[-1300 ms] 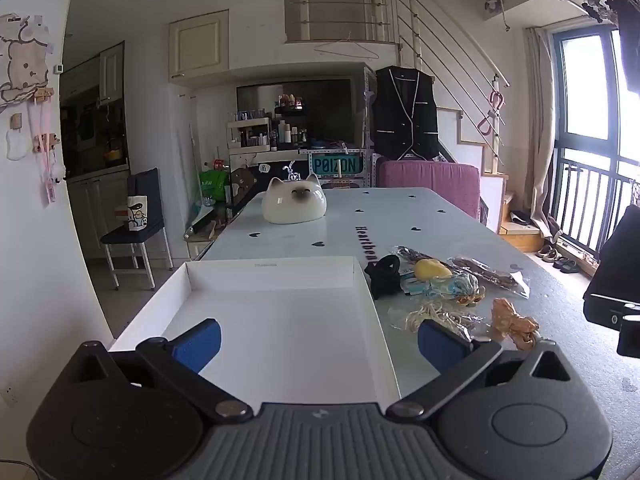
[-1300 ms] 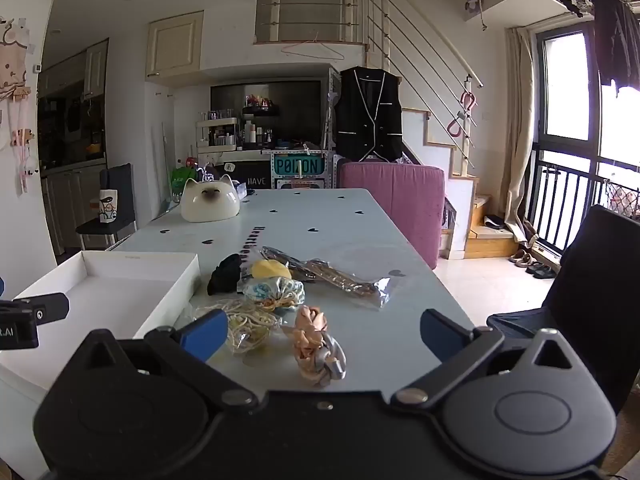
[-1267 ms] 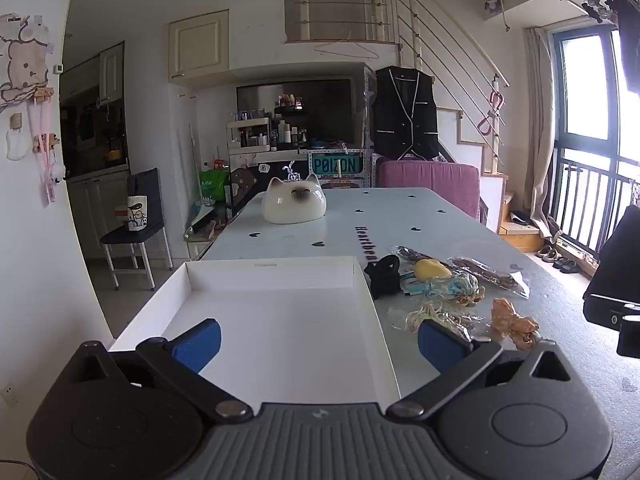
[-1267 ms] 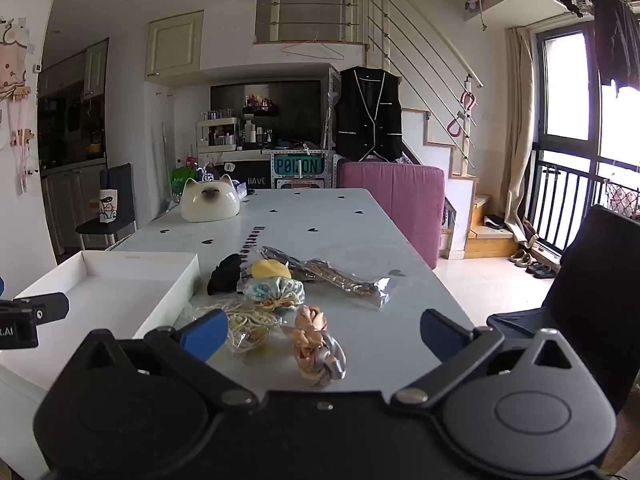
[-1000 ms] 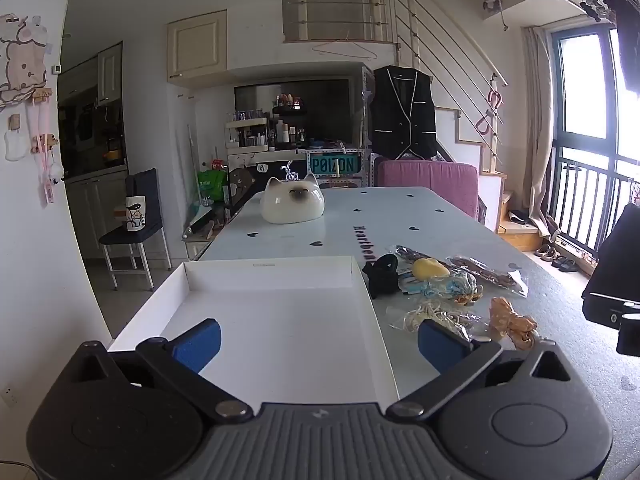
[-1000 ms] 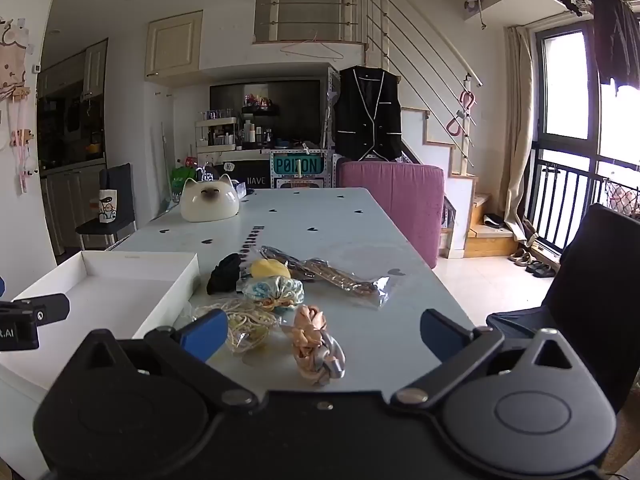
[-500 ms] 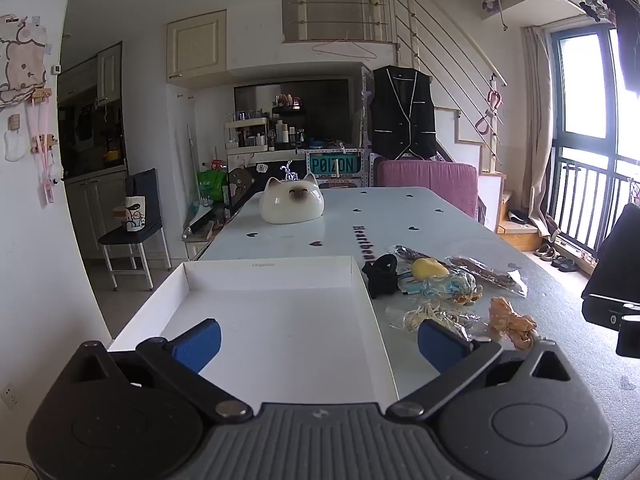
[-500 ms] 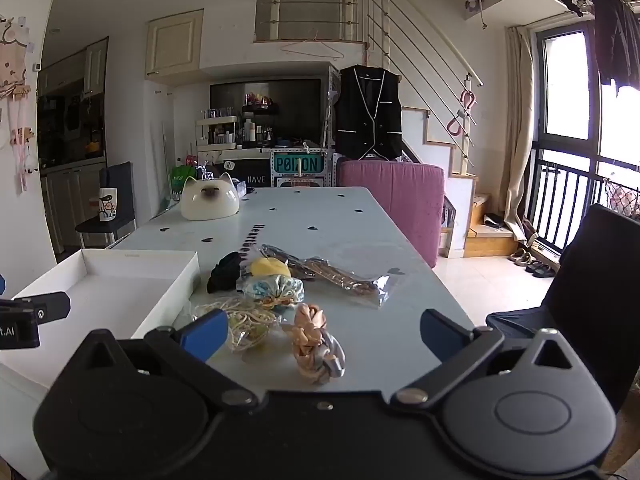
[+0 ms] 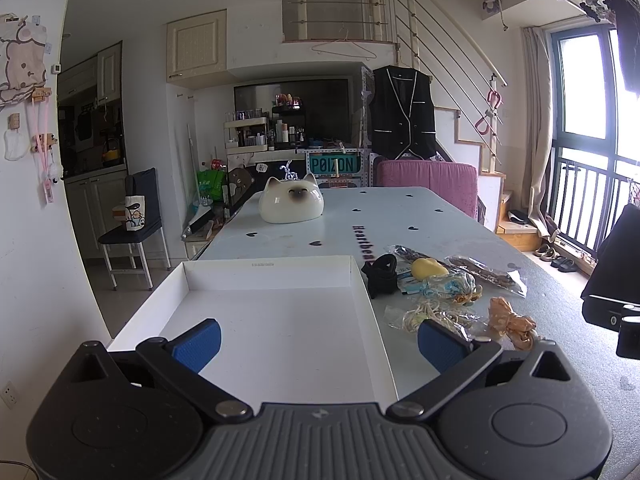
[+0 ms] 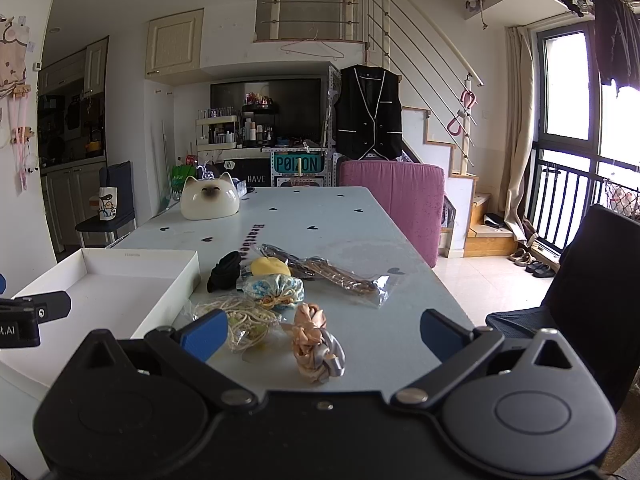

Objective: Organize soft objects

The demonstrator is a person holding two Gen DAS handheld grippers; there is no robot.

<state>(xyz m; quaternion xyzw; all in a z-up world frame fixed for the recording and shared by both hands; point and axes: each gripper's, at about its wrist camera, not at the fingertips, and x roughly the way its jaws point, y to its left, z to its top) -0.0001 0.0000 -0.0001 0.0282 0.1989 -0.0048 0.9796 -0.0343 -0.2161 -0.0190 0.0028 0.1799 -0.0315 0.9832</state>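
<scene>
Nothing is packed yet: the scrunchies (image 10: pixel 316 346) lie heaped on the table (image 10: pixel 320 216) just right of my empty white box (image 9: pixel 272 320). Both my right gripper (image 10: pixel 320 330) and left gripper (image 9: pixel 316 338) hang wide, holding nothing (a start, I judge). Next: right one closes on the peach scrunchie.

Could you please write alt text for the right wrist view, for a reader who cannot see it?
The right gripper hangs open and empty above a pale table, just short of a peach scrunchie. Beyond it lie a blue patterned scrunchie, a black one, a yellow one and bagged hair ties. An empty white box stands to their left.
</scene>
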